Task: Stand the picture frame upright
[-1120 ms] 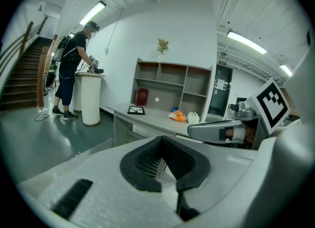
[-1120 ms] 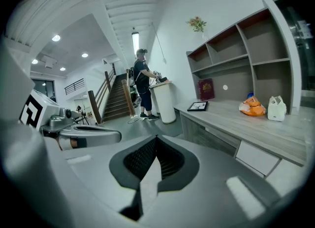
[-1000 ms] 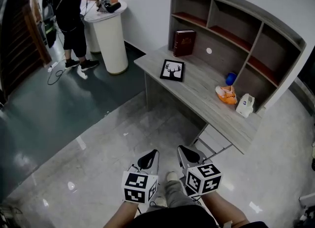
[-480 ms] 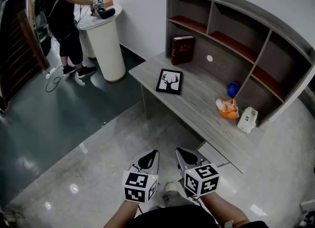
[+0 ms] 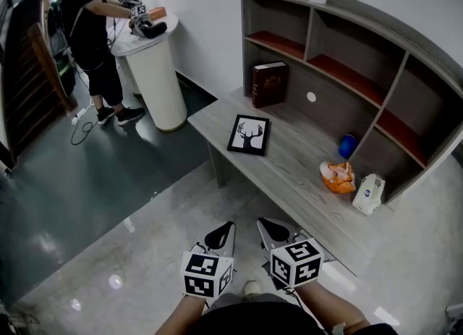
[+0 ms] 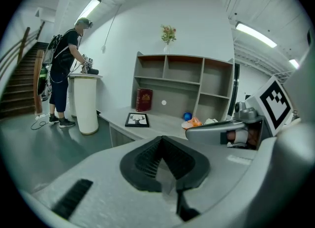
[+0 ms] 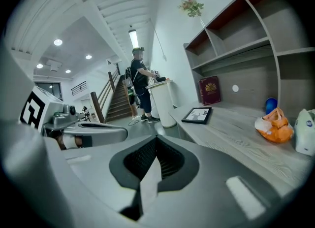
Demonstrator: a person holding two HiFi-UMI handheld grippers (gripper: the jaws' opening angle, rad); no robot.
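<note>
One flat black-rimmed picture frame point(image 5: 249, 135) on grey wood-grain desk point(image 5: 293, 176).

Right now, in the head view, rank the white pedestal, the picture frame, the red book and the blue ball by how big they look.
1. white pedestal, clearly largest.
2. picture frame and red book: they look about alike, so I won't rank one over the other.
3. blue ball, smallest.
</note>
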